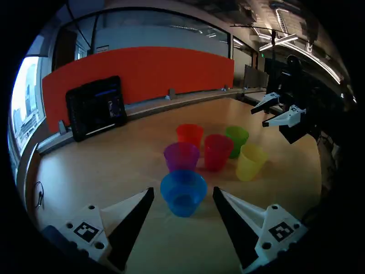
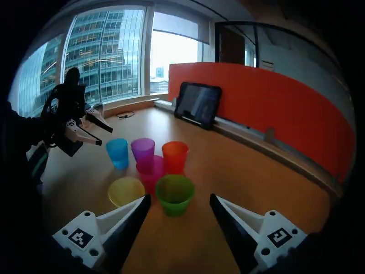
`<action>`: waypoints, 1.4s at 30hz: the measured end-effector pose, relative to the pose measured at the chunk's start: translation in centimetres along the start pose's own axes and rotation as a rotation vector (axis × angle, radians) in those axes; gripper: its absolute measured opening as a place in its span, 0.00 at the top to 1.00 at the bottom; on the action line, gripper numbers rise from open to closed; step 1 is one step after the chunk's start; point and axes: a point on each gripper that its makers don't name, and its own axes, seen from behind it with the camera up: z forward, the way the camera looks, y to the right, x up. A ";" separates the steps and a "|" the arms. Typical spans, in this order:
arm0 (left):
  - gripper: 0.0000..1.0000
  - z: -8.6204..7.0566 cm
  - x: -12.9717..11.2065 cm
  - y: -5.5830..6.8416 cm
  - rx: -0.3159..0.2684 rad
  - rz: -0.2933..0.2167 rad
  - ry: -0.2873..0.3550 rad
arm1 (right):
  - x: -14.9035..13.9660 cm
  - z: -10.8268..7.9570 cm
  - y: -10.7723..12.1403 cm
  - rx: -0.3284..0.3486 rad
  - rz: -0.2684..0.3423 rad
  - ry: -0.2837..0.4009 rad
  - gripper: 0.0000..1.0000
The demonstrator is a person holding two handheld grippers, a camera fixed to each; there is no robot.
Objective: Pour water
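Two sets of jaws are held spread wide, with nothing grasped. The left gripper (image 1: 182, 189) is aimed at the blue cup (image 1: 183, 192), and the right gripper (image 2: 179, 196) at the green cup (image 2: 174, 194). Around the red cup (image 1: 217, 150) the purple (image 1: 181, 155), orange (image 1: 190, 134) and yellow (image 1: 250, 162) cups are clustered on the tabletop (image 1: 114, 160). Whether any cup holds water cannot be told. A tablet (image 1: 96, 107) is propped well beyond the red cup.

I can make out no legible writing. The paper notice (image 1: 102, 48) is too small to read, and the left gripper (image 1: 182, 188) bears only square coded markers (image 1: 86, 230).
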 end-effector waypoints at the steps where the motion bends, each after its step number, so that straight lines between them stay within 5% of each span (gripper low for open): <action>1: 0.04 0.1 -0.3 0.0 -0.001 0.001 -0.007 | -0.2 0.2 0.0 0.001 0.000 -0.005 0.00; 18: 0.04 2.6 -3.1 -0.4 -0.025 0.018 -0.102 | -3.0 3.9 -0.2 0.050 -0.017 -0.083 0.00; 42: 0.04 5.5 -2.5 0.3 -0.075 0.035 -0.121 | -2.7 8.2 -1.0 0.102 -0.038 -0.108 0.00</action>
